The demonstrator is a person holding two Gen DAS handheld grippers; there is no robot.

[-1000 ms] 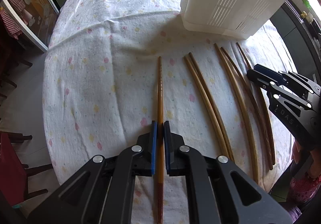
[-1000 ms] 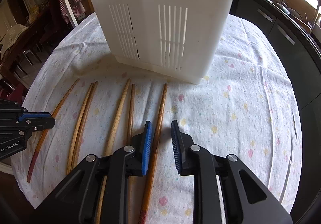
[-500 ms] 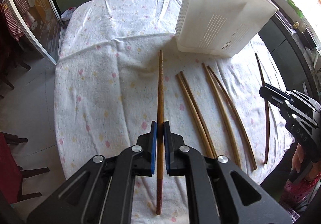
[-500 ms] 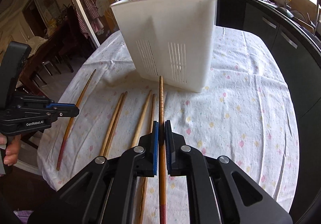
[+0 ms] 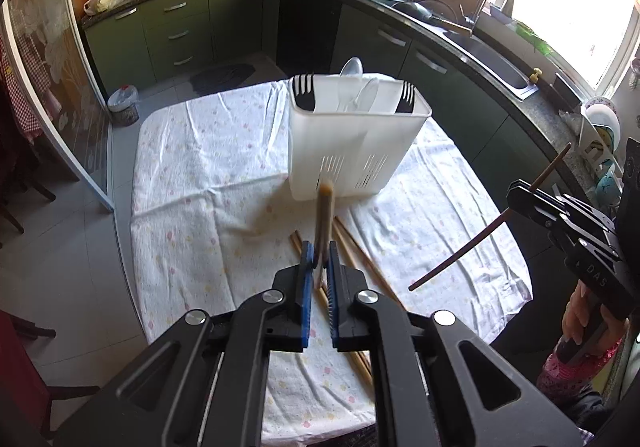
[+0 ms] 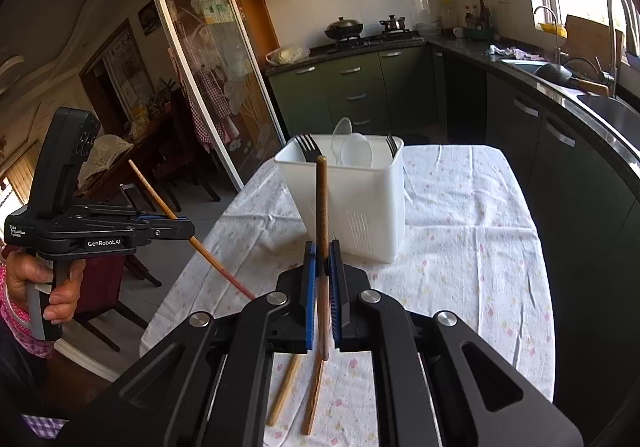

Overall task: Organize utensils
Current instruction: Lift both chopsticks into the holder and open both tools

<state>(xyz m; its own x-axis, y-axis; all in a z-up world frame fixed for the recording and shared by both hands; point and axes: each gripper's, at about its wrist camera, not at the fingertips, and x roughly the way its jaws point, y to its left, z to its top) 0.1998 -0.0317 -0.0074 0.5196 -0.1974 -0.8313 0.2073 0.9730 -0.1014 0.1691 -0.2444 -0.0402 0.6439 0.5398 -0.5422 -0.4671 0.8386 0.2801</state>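
Each tool, left (image 5: 318, 261) and right (image 6: 323, 265), grips one chopstick (image 6: 321, 207) pointing up toward the white holder (image 6: 352, 203) straight ahead on the table (image 6: 460, 239).

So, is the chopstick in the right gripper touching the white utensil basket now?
Apart. In the left wrist view the dark chopstick in the right gripper hangs in the air, with bare tablecloth between it and the white utensil basket.
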